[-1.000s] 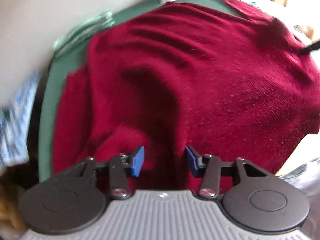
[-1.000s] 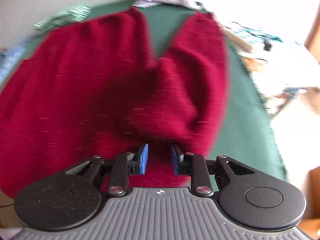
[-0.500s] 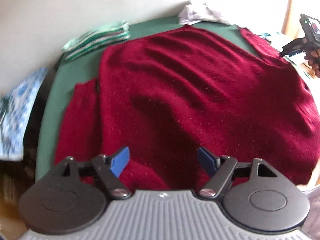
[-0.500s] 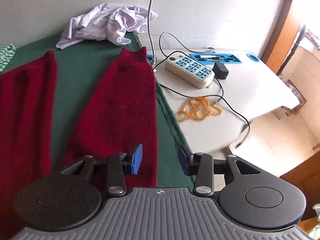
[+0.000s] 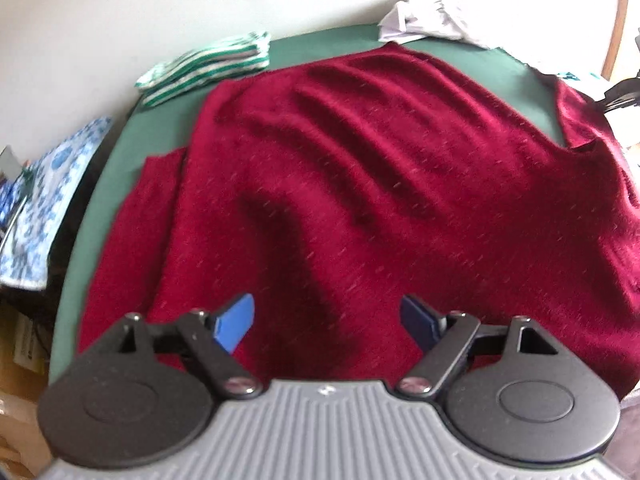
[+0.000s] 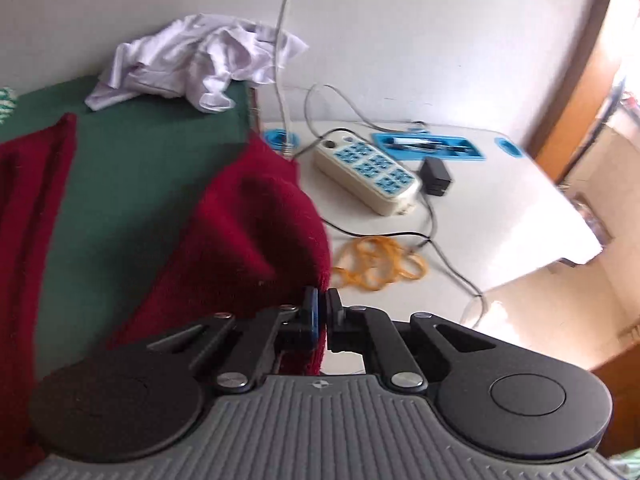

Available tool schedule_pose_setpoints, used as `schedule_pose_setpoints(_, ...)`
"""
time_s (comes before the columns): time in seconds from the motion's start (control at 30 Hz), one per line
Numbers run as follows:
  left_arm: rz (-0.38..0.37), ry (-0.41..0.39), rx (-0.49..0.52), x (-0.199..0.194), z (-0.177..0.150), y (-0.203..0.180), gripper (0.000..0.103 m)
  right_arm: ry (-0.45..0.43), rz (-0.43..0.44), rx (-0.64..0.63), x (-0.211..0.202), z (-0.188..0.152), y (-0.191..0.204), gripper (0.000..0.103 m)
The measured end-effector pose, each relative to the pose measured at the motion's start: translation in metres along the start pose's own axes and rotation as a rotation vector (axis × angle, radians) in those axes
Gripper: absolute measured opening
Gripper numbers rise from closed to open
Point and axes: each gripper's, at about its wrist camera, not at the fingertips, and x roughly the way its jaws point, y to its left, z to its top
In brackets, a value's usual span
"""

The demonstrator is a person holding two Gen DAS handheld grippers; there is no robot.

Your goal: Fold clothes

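- Left wrist view: my left gripper hangs wide apart and empty over the near part of the red sweater, which lies spread and rippled on the green tabletop. A folded green-striped cloth sits beyond it by the wall, and a crumpled white garment lies at the far edge.
- Right wrist view: my right gripper is pinched on the edge of the sweater's sleeve, at the tabletop's right edge. On the white table beside it I see a power strip and orange rubber bands.
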Motion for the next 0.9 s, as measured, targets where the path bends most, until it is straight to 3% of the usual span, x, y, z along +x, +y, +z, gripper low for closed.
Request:
schedule_pose_setpoints(0.03, -0.001, -0.005, 0.007, 0.0, 0.003, -0.004, 0.084, 0.007, 0.043, 0.003, -0.004, -0.003, 0.0, 0.028)
schedule_pose_setpoints(0.1, -0.003, -0.015, 0.02, 0.001, 0.009, -0.013, 0.084, -0.019, 0.01, 0.002, -0.023, -0.01, 0.002, 0.045)
schedule_pose_setpoints(0.13, -0.007, -0.021, 0.029, 0.0, 0.01, -0.017, 0.085, -0.034, -0.031, 0.0, -0.035, -0.015, 0.004, 0.046)
schedule_pose_setpoints(0.2, -0.018, -0.031, 0.045, -0.005, 0.009, -0.024, 0.086, -0.059, 0.064, -0.018, -0.065, -0.03, 0.011, 0.043)
schedule_pose_setpoints(0.27, -0.009, -0.014, 0.045, -0.004, 0.004, -0.027, 0.085, -0.048, 0.242, -0.056, -0.093, -0.05, 0.027, 0.039)
schedule_pose_setpoints(0.37, 0.018, 0.034, 0.02, 0.003, -0.005, -0.024, 0.078, 0.033, 0.445, -0.143, -0.105, -0.078, 0.057, 0.032)
schedule_pose_setpoints(0.47, 0.084, 0.096, -0.005, 0.008, -0.02, -0.013, 0.079, 0.129, 0.394, -0.167, -0.091, -0.096, 0.062, 0.029)
schedule_pose_setpoints(0.57, 0.156, 0.118, -0.039, -0.001, -0.035, 0.011, 0.08, 0.148, 0.331, -0.118, -0.087, -0.091, 0.046, 0.031)
schedule_pose_setpoints(0.6, 0.162, 0.106, -0.058, -0.007, -0.035, 0.021, 0.08, 0.125, 0.315, -0.105, -0.091, -0.085, 0.048, 0.037)
schedule_pose_setpoints(0.67, 0.15, 0.057, -0.087, -0.015, -0.026, 0.038, 0.078, 0.061, 0.289, -0.081, -0.101, -0.073, 0.052, 0.038)
schedule_pose_setpoints(0.73, 0.122, -0.014, -0.082, -0.014, -0.005, 0.048, 0.078, -0.016, 0.337, -0.079, -0.111, -0.054, 0.07, 0.037)
schedule_pose_setpoints(0.83, 0.053, -0.096, -0.075, 0.006, 0.026, 0.06, 0.077, -0.03, 0.5, -0.071, -0.095, -0.024, 0.115, 0.031)
schedule_pose_setpoints(0.87, 0.033, -0.091, -0.069, 0.023, 0.034, 0.062, 0.07, -0.021, 0.533, -0.079, -0.083, -0.017, 0.135, 0.029)
schedule_pose_setpoints(0.9, 0.021, -0.066, -0.06, 0.042, 0.039, 0.064, 0.052, 0.0, 0.53, -0.097, -0.068, -0.012, 0.156, 0.024)
